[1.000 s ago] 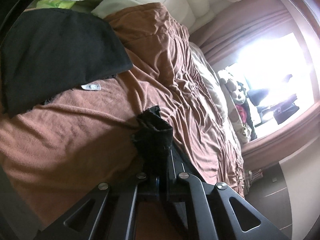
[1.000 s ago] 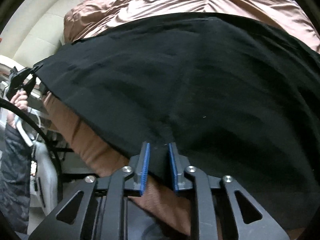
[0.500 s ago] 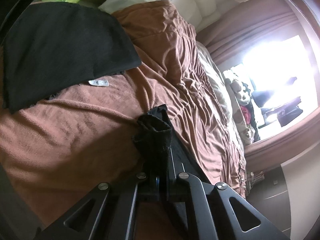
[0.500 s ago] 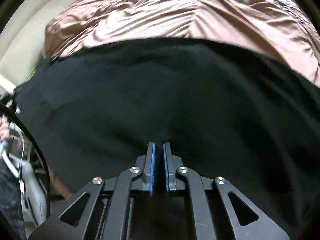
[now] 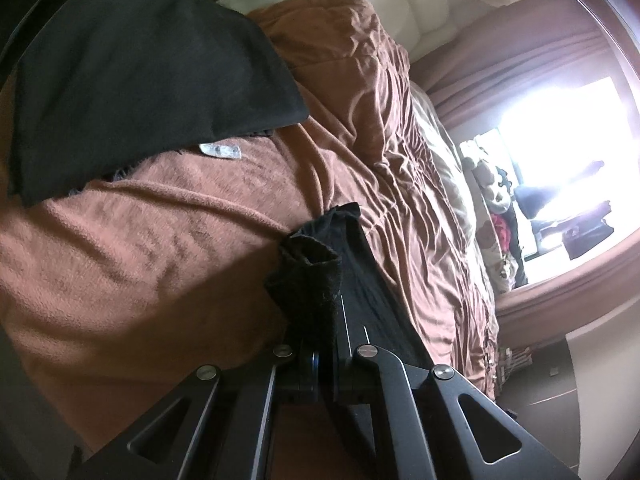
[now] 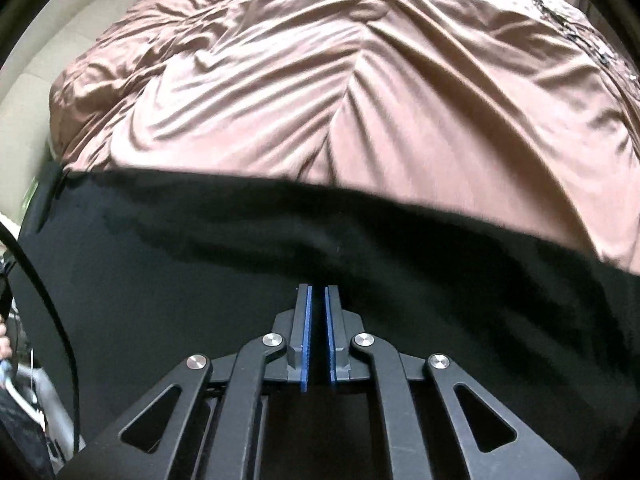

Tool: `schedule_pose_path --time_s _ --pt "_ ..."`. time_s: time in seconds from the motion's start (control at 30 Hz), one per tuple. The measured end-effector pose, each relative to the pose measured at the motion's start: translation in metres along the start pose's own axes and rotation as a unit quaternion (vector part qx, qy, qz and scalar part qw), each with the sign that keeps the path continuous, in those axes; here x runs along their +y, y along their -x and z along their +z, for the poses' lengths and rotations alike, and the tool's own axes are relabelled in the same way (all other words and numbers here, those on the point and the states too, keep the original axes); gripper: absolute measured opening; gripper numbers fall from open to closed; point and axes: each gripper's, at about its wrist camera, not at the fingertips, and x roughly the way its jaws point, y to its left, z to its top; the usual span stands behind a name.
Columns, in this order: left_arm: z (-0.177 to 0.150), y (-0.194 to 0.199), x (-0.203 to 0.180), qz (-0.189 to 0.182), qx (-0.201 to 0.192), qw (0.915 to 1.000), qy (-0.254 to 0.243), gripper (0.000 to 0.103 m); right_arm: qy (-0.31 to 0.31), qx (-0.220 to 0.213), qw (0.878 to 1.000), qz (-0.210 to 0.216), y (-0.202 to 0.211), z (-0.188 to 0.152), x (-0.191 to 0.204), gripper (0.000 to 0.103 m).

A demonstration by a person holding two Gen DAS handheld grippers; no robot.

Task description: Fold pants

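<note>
Left gripper (image 5: 326, 354): jaws clenched on a bunched edge of black pants (image 5: 316, 272).
Right gripper (image 6: 317, 300): jaws nearly closed, narrow gap, above pants on bed (image 6: 360, 100).

Black pants (image 6: 280, 264), plain brown bedspread (image 5: 168, 264), blue gripper pads (image 6: 306, 336)

I count one pair of black pants (image 5: 152, 92), one brown bedspread (image 5: 168, 264), possibly one white tag (image 5: 220, 150).

Black pants (image 5: 152, 92) on brown bedspread (image 5: 168, 248)
</note>
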Motion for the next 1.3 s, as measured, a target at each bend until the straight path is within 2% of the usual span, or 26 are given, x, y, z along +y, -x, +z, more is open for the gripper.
schedule_pose_path --time_s 0.1,0.27,0.53,0.73,1.07,1.2,1.3 --pt "0.001 0.002 -0.005 -0.004 -0.002 1.0 -0.006 0.004 -0.007 -0.011 1.0 0.0 -0.004 0.004 -0.001 0.002" --pt "0.006 0.009 -0.024 -0.006 -0.006 0.9997 -0.022 0.004 -0.019 0.003 1.0 0.022 -0.004 -0.003 0.0 0.002" --pt "0.009 0.028 -0.065 -0.022 -0.019 0.9985 -0.047 0.004 0.019 0.036 0.997 0.065 0.007 -0.052 0.013 0.002" --pt "0.008 0.044 -0.111 -0.04 -0.027 0.9963 -0.072 0.004 0.027 0.037 0.995 0.09 0.018 -0.096 0.021 0.002" --pt "-0.002 0.08 -0.194 -0.073 -0.039 0.9876 -0.134 0.004 0.042 0.047 0.989 0.132 0.043 -0.132 0.023 0.002" --pt "-0.012 0.097 -0.238 -0.088 -0.044 0.9812 -0.166 0.004 0.03 0.027 0.988 0.147 0.063 -0.14 0.011 0.002" --pt "-0.021 0.108 -0.271 -0.097 -0.046 0.9755 -0.192 0.004 0.011 -0.015 0.988 0.151 0.092 -0.142 -0.009 0.003"
